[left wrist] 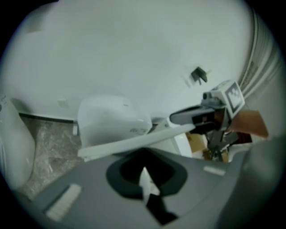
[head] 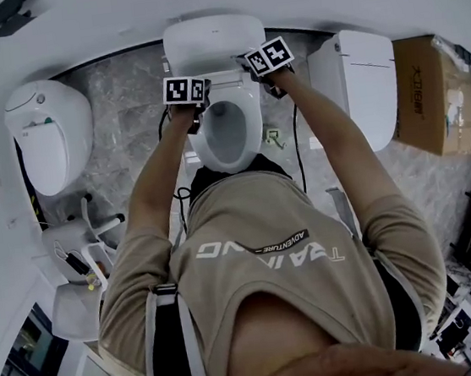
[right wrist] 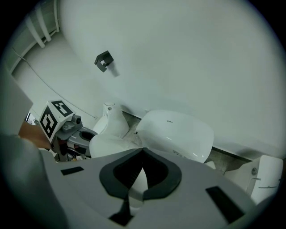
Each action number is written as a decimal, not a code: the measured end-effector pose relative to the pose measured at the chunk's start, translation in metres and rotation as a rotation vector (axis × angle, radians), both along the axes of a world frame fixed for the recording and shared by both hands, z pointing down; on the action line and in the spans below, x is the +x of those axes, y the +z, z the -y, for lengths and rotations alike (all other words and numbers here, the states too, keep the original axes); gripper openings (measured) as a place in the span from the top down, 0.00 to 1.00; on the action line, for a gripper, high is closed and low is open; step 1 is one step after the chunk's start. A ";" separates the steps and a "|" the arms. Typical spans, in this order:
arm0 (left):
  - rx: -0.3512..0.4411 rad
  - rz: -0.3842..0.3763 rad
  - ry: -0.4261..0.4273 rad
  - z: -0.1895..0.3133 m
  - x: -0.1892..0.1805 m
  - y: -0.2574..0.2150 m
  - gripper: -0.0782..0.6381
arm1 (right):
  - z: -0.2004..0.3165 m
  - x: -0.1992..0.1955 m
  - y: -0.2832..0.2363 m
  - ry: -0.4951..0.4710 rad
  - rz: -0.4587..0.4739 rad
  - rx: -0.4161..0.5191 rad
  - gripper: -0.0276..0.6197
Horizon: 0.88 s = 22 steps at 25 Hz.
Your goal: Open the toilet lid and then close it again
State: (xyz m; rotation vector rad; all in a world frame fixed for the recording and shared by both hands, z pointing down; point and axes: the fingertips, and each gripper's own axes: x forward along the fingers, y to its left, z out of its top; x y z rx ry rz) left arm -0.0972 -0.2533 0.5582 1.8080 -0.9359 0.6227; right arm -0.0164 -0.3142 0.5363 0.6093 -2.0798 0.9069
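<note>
Left gripper [left wrist: 144, 152], right gripper [right wrist: 143, 151] — fingers together — flank toilet lid [head: 213, 41].

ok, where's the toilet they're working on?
Head view, top centre: the middle toilet of three along the back wall, with the left gripper and right gripper flanking the rear of its seat.

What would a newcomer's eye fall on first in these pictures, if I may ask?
Probably the glossy white toilet at the middle of the wall, its bowl uncovered, with the left gripper and right gripper at either side of its rear. Next, a second white toilet at left, a third white toilet at right, and a brown cardboard box beyond it.
</note>
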 end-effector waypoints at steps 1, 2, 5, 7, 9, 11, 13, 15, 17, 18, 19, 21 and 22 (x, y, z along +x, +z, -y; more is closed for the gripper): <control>-0.009 -0.007 -0.001 -0.007 0.000 0.002 0.88 | -0.007 0.000 0.001 0.005 0.000 0.000 0.94; -0.017 -0.012 -0.002 -0.014 -0.001 0.004 0.88 | -0.014 0.000 0.002 0.008 -0.001 -0.003 0.94; -0.039 -0.024 -0.011 -0.037 -0.006 0.010 0.88 | -0.039 0.000 0.006 -0.009 -0.031 0.000 0.94; -0.052 -0.028 -0.012 -0.054 -0.007 0.014 0.88 | -0.057 0.001 0.009 -0.032 -0.062 0.012 0.94; -0.061 -0.026 0.001 -0.070 -0.007 0.018 0.88 | -0.075 0.002 0.013 -0.046 -0.084 0.014 0.94; -0.068 -0.025 0.017 -0.085 -0.005 0.020 0.88 | -0.091 0.004 0.017 -0.047 -0.095 0.011 0.94; -0.077 -0.029 0.026 -0.101 -0.004 0.023 0.88 | -0.108 0.006 0.022 -0.049 -0.110 0.008 0.94; -0.084 -0.031 0.036 -0.117 -0.004 0.027 0.88 | -0.126 0.008 0.026 -0.051 -0.126 -0.002 0.94; -0.091 -0.022 0.062 -0.131 -0.003 0.031 0.88 | -0.140 0.010 0.030 -0.044 -0.135 -0.010 0.94; -0.093 -0.014 0.080 -0.137 -0.002 0.032 0.88 | -0.146 0.011 0.031 -0.036 -0.138 -0.012 0.94; -0.095 -0.007 0.098 -0.142 -0.002 0.034 0.88 | -0.151 0.012 0.033 -0.027 -0.140 -0.013 0.94; -0.100 -0.001 0.133 -0.152 -0.002 0.037 0.88 | -0.160 0.012 0.035 -0.008 -0.143 -0.018 0.94; -0.106 0.000 0.150 -0.158 -0.002 0.040 0.88 | -0.167 0.013 0.036 -0.003 -0.148 -0.021 0.94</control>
